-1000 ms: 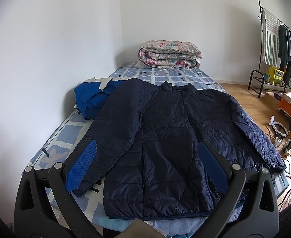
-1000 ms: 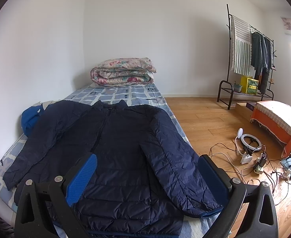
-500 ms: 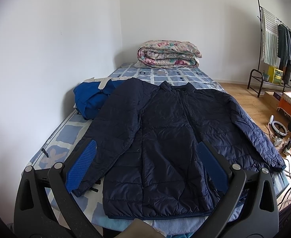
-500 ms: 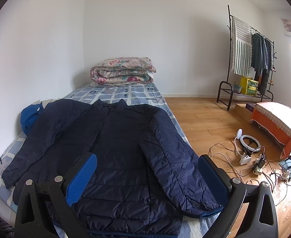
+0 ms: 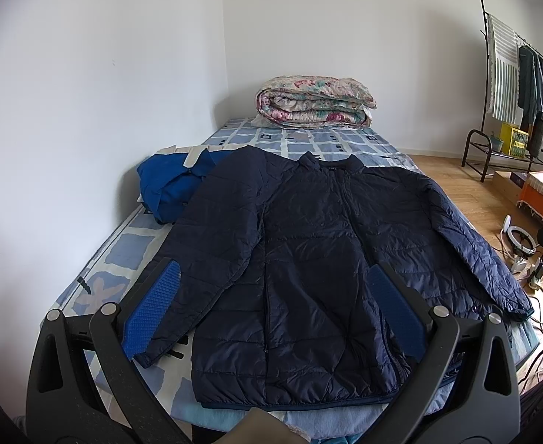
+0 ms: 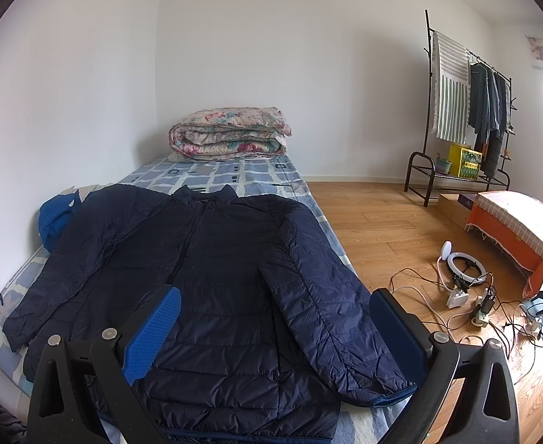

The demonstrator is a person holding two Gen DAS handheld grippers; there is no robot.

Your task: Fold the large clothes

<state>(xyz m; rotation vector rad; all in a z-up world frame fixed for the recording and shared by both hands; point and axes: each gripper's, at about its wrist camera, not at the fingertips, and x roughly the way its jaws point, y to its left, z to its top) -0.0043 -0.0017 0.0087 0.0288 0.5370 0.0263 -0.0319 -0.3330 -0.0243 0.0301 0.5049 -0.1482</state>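
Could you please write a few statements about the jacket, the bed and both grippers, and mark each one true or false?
1. The navy jacket lies spread flat on the bed with both sleeves out. True.
2. The left gripper is shut on a sleeve. False: it is open and holds nothing.
3. A folded floral quilt sits at the far end of the bed. True.
4. The right gripper is open. True.
5. The blue garment lies on the floor. False: it is on the bed by the wall.
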